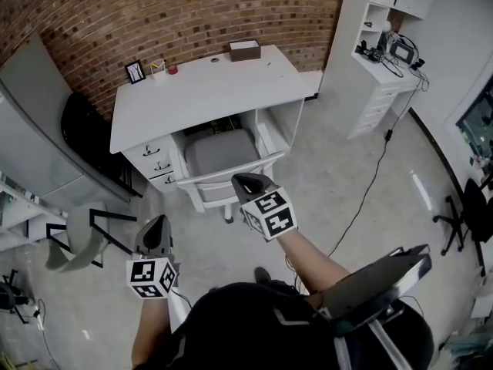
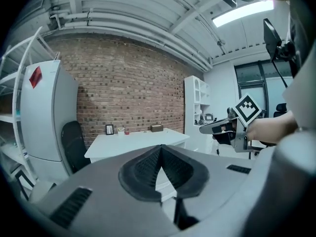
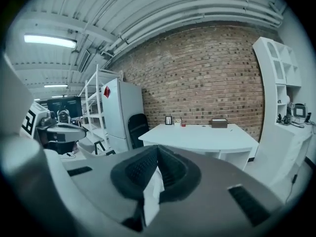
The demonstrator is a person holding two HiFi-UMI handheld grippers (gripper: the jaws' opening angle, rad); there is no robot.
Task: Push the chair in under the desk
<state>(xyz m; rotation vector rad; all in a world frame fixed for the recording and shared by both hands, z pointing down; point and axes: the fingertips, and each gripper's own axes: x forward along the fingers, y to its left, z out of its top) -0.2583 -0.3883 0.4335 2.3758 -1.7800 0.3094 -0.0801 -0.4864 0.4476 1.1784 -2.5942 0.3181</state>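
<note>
White chair [image 1: 221, 157], grey seat, tucked under white desk [image 1: 204, 91]; upright.

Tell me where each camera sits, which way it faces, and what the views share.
Head view: on the person's head, looking steeply down at desk and chair; forearms, left gripper, right gripper show.
Left gripper view: on the left gripper, facing the desk and brick wall; its shut jaws in front, right gripper at right.
Right gripper view: on the right gripper, facing the same way; shut jaws in front, left gripper at left.
Shared: all see the desk.
</note>
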